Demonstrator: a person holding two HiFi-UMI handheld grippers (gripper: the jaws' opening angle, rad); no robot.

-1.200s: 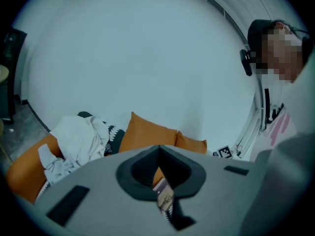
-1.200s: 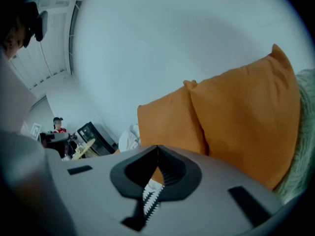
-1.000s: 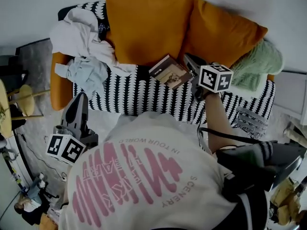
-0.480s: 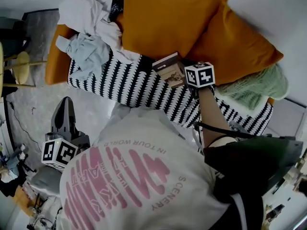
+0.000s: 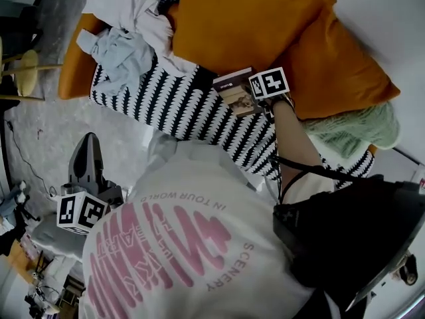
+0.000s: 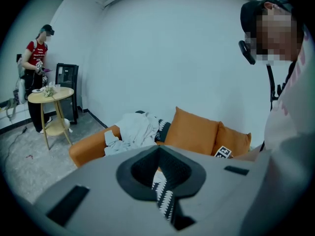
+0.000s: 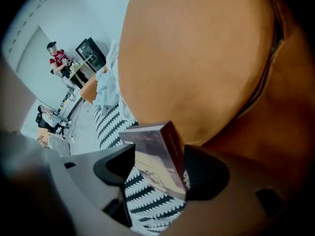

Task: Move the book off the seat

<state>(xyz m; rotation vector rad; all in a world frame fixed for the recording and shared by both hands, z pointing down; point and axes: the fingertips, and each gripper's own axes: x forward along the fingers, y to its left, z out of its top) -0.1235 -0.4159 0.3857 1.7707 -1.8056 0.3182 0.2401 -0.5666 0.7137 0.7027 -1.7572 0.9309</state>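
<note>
A small brown paperback book (image 5: 234,90) stands on edge on the black-and-white patterned sofa seat (image 5: 179,108), close to the orange back cushions (image 5: 246,25). My right gripper (image 5: 255,97) is at the book, and its marker cube hides the jaws in the head view. In the right gripper view the book (image 7: 152,141) stands between the two jaws of the right gripper (image 7: 160,154). The jaws are opening and the book's spine leans toward the right pad (image 7: 202,168). My left gripper (image 5: 88,148) hangs shut over the floor in front of the sofa, holding nothing.
A pile of white and pale blue clothes (image 5: 126,25) lies on the sofa's left end. A green knit blanket (image 5: 352,128) lies at its right end. A round side table (image 6: 49,95) and a person in red (image 6: 37,63) are further left.
The right gripper carried the book a little toward the back cushions, and its jaws have parted around it. The left gripper stayed low beside the person.
</note>
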